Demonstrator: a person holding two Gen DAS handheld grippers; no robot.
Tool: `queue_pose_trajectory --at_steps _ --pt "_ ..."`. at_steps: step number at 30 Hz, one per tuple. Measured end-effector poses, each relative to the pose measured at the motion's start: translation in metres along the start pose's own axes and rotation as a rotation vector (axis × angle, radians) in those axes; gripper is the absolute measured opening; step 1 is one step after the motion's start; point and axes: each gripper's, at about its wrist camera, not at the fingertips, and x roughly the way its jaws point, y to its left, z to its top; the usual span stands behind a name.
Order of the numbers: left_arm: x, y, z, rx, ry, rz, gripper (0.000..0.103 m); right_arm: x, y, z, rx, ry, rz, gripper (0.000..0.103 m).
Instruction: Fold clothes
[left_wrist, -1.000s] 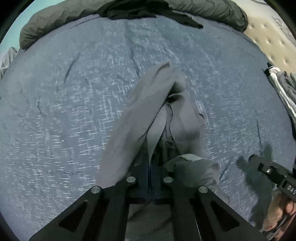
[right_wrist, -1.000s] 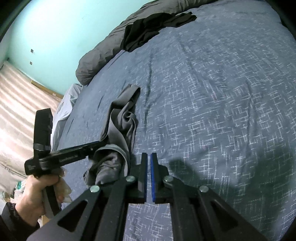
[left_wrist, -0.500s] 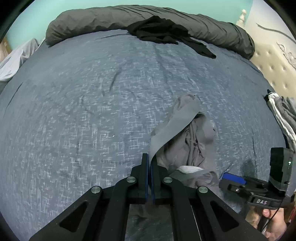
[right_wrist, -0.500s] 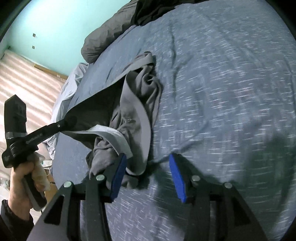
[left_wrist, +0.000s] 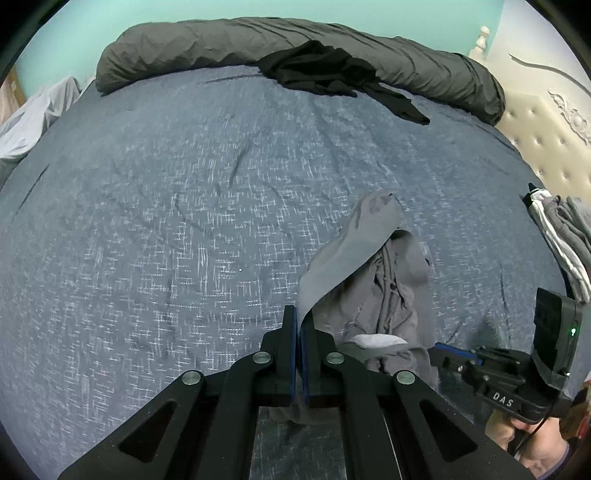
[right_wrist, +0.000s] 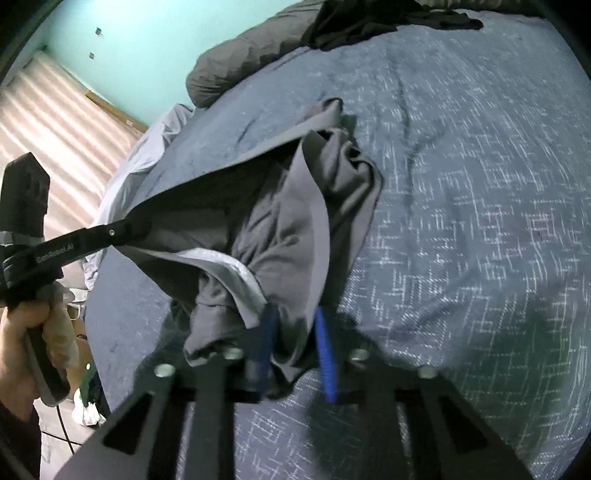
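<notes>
Two tongs work one grey garment on the blue bedspread. The left tongs are pressed together on a flat band of the cloth, which rises from the heap to the pads in a taut strip. The right tongs stand partly apart, their blue pads on either side of a hanging fold at the near end of the bundle; whether they already pinch it I cannot tell.

The garment lies crumpled near the bed's near edge, partly lifted, with a paler lining showing inside. It looks light, thin and limp: it drapes and bunches, holds no shape, and will sag wherever it is unsupported. The smooth band seems the firmest thing to grip, and a second hold on that same edge, apart from the first, would likely let it hang open. Loose folds may slip or drag extra layers along.

A black garment lies far off against the rolled grey duvet.
</notes>
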Motion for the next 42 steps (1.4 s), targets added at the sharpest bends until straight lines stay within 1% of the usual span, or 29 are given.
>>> queue_pose_trajectory --at_steps 2,4,7,10,13,16,21,24,26,28,29,30,31,33,34,35,39,42 --pt "-0.006 0.000 0.000 -0.001 -0.011 0.000 0.001 -0.003 0.001 0.001 -0.001 -0.021 0.007 0.002" --pt "-0.012 0.000 -0.002 -0.006 -0.022 -0.002 0.001 -0.009 0.002 0.002 -0.002 -0.043 0.011 0.001" --pt "-0.022 -0.001 -0.014 -0.019 -0.042 -0.012 0.001 -0.022 0.000 0.003 -0.009 -0.079 -0.005 0.001" --pt "-0.032 -0.003 -0.026 -0.032 -0.061 -0.022 0.001 -0.042 -0.009 0.006 0.013 -0.124 -0.022 0.001" --pt "-0.041 -0.004 -0.038 -0.044 -0.081 -0.031 0.002 -0.059 -0.013 0.005 0.018 -0.147 -0.039 0.001" --pt "-0.051 -0.006 -0.050 -0.057 -0.100 -0.041 0.002 -0.072 -0.011 -0.001 0.012 -0.144 -0.052 0.001" --pt "-0.024 0.006 -0.078 -0.127 -0.040 -0.050 0.002 -0.069 -0.015 -0.025 0.009 -0.061 -0.087 0.001" --pt "-0.009 0.015 -0.090 -0.171 -0.007 -0.051 0.002 -0.056 -0.014 -0.027 0.015 -0.026 -0.109 0.001" --pt "-0.002 0.022 -0.093 -0.194 0.003 -0.041 0.005 -0.051 -0.011 -0.025 0.000 -0.017 -0.131 0.001" --pt "-0.001 0.028 -0.093 -0.206 -0.012 -0.022 0.017 -0.048 -0.007 -0.020 -0.015 -0.016 -0.156 0.002" --pt "-0.001 0.030 -0.093 -0.211 -0.023 -0.013 0.021 -0.046 -0.006 -0.018 -0.020 -0.018 -0.172 0.002" --pt "-0.001 0.031 -0.091 -0.211 -0.035 -0.004 0.027 -0.044 -0.005 -0.015 -0.025 -0.019 -0.188 0.002" --pt "-0.001 0.032 -0.090 -0.208 -0.048 0.005 0.030 -0.043 -0.006 -0.014 -0.021 -0.022 -0.196 0.004" --pt "0.000 0.033 -0.086 -0.197 -0.066 0.021 0.036 -0.043 -0.009 -0.009 -0.009 -0.038 -0.197 0.012" --pt "0.001 0.033 -0.083 -0.188 -0.076 0.032 0.042 -0.043 -0.010 -0.007 -0.003 -0.046 -0.197 0.023" --pt "0.002 0.032 -0.081 -0.179 -0.087 0.043 0.043 -0.043 -0.012 -0.005 0.004 -0.055 -0.197 0.030" --pt "-0.001 0.033 -0.080 -0.159 -0.122 0.057 0.044 -0.042 -0.018 0.000 -0.008 -0.059 -0.213 0.032" --pt "-0.004 0.035 -0.081 -0.160 -0.117 0.038 0.045 -0.033 -0.014 0.004 -0.047 -0.049 -0.248 0.032"
